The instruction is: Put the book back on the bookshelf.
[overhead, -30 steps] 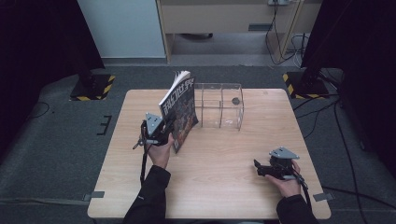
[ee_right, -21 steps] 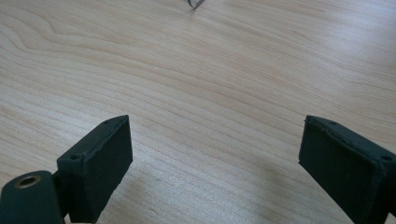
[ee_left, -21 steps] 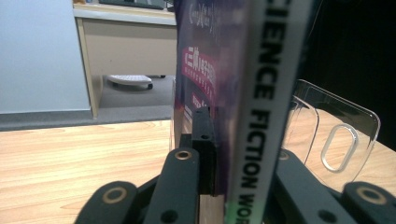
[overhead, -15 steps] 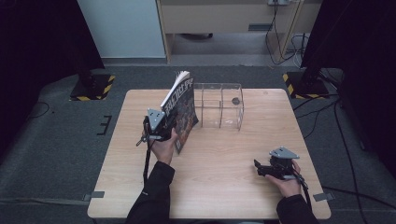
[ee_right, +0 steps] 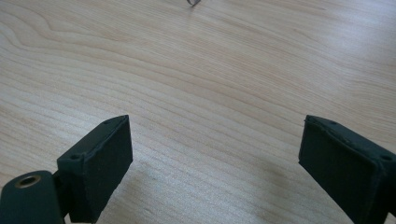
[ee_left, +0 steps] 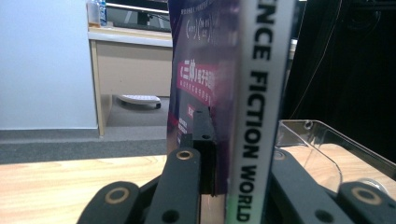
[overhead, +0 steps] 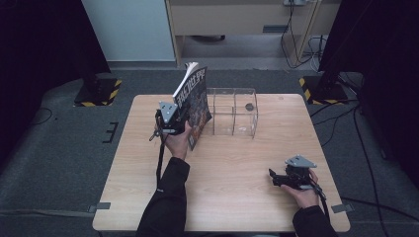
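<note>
Two grippers, one magazine, one clear box, listed from the near edge of the table (overhead: 237,197) outward.

Item: right gripper (overhead: 274,178), nearest the person, low over bare wood at the near right corner. Jaws spread wide, nothing between them; its own view shows only wood grain past the two black pads (ee_right: 100,163).

Item: left gripper (overhead: 184,129), held up at mid-table on the left side, clamped on the magazine (overhead: 195,106). In the left gripper view the pads (ee_left: 204,149) press on the spine edge (ee_left: 256,116) near its lower end, one on each cover (the white spine lettering runs straight up between them).

Item: magazine, upright and leaning a little, lifted off the table, its glossy cover facing right toward the box. Judged light but limp: thin, soft-covered, the pages fanning loose at the top. Gloss makes it likely to slip in a light pinch. Best hold is at the bound spine, where it is stiffest; a grip on the free page edge would let it droop and splay.

Item: clear plastic box (overhead: 232,111), farther back, just beside the magazine, open-topped and divided, a small dark object (overhead: 249,105) in one rear compartment.
</note>
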{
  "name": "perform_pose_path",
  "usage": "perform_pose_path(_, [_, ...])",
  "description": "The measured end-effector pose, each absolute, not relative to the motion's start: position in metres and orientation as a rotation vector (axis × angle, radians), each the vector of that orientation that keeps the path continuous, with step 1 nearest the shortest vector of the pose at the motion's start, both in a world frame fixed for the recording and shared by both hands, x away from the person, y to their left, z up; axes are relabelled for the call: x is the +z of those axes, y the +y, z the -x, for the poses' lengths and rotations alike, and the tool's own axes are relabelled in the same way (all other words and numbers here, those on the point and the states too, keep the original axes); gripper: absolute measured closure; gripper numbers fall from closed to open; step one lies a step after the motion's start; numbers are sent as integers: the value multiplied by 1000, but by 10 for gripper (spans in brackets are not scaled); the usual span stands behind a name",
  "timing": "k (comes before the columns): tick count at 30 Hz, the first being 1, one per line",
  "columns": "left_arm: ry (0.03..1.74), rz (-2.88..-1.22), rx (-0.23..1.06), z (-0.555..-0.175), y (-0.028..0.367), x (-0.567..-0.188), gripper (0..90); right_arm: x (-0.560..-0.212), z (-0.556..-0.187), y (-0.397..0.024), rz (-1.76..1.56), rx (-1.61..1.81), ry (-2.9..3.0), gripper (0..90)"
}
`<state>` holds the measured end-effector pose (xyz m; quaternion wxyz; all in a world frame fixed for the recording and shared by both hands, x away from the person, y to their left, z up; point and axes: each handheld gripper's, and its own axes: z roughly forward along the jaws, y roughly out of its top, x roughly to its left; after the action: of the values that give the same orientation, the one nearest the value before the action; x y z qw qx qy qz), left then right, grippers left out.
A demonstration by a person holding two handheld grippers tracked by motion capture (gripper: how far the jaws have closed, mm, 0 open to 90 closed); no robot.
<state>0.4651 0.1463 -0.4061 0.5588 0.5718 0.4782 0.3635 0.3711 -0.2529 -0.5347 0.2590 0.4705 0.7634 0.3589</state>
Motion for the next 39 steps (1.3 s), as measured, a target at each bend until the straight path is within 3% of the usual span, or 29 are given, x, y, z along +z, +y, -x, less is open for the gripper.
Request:
perform_pose_path(22, [1158, -1343, 882, -498, 138, -419, 822, -535, -372, -254, -1274, 973, 2061, 105])
perform_pose_path(39, [1143, -1410, 817, -477, 147, -426, 795, -535, -370, -253, -1269, 972, 2059, 105])
